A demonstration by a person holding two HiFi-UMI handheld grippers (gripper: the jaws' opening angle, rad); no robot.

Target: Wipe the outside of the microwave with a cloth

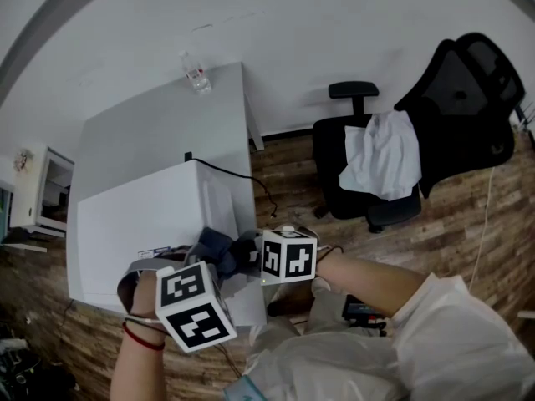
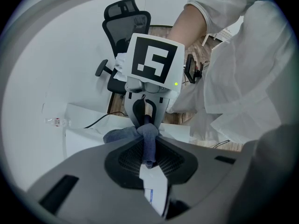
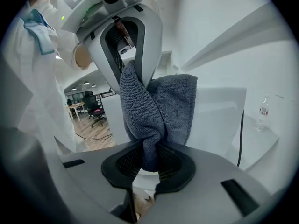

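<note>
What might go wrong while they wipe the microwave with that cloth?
1. The left gripper and the right gripper both pinch one bunched cloth. If they pull apart, it might slip out of one.
2. A black cable trails behind the microwave. Wiping round the back might snag it.

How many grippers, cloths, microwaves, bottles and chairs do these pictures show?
grippers: 2, the left gripper and the right gripper
cloth: 1
microwave: 1
bottle: 1
chair: 1
total: 6
</note>
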